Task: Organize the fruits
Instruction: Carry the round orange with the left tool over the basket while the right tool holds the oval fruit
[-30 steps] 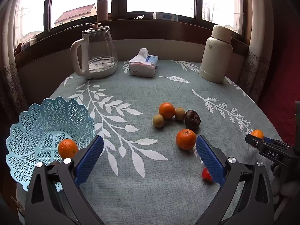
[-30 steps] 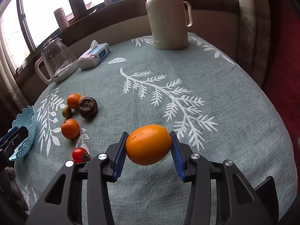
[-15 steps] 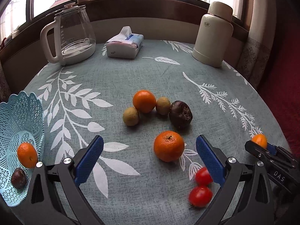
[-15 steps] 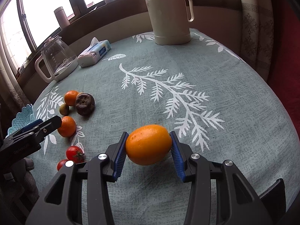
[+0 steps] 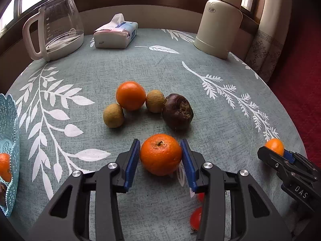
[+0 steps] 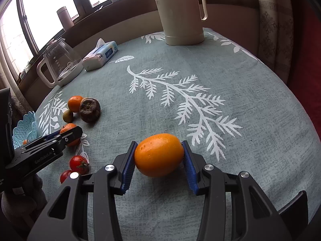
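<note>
Left gripper [image 5: 160, 156] fingers closed around tangerine [image 5: 161, 154], right gripper [image 6: 159, 156] fingers gripping orange [image 6: 159, 154], basket [image 5: 9, 140] contents only in left view

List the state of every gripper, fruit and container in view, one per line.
Left gripper: closed around the stemmed mandarin on the table.
Right gripper: shut on the smooth oval orange.
Light blue lattice basket: holds an orange.
Glass kettle: upright, nearly empty.
Cream thermos: upright, capped.
Two red tomatoes: loose on cloth.
</note>
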